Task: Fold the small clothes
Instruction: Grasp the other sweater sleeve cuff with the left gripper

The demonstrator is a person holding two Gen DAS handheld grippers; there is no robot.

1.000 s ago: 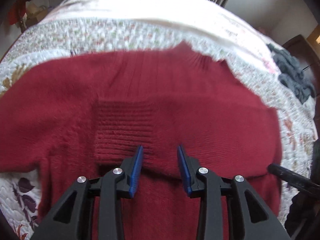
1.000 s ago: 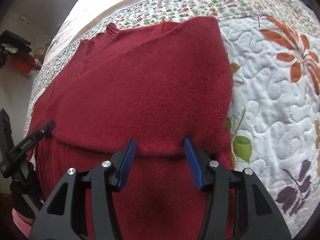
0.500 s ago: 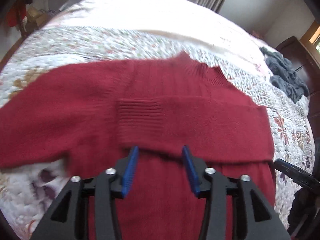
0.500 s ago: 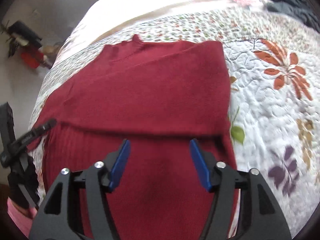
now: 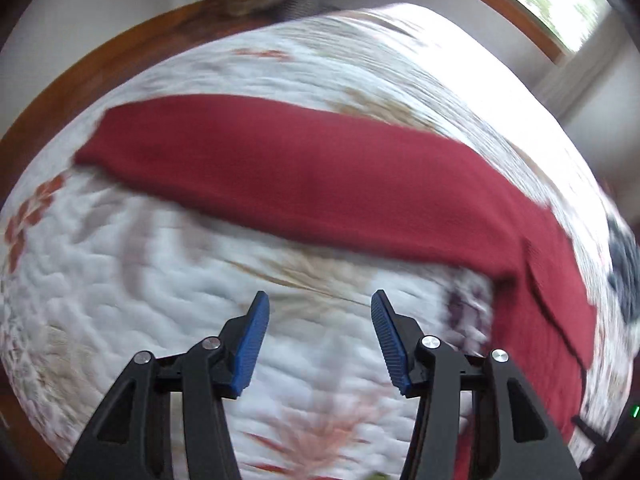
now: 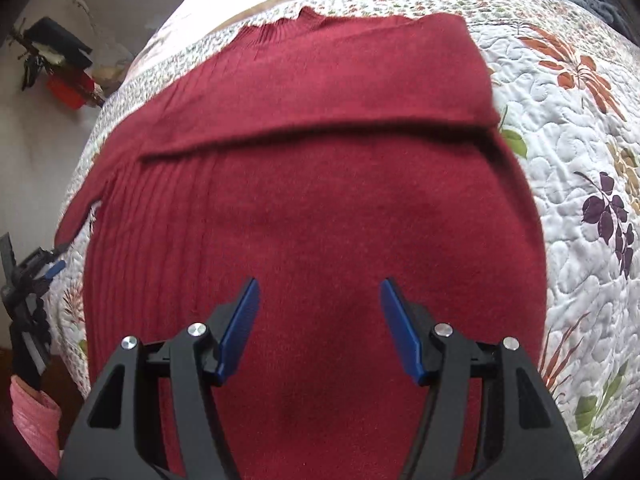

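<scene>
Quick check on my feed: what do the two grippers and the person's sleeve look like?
Both the left gripper and the right gripper are matte black, with triangular cut-outs in the linkage arms, silver round pivot screws and ribbed blue finger pads. No cables show. At the lower left of the right wrist view, a pink quilted sleeve is visible.

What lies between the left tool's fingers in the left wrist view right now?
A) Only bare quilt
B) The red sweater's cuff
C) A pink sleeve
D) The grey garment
A: the left tool is open over the floral quilt, and the red sweater lies beyond its tips, not gripped.
</scene>
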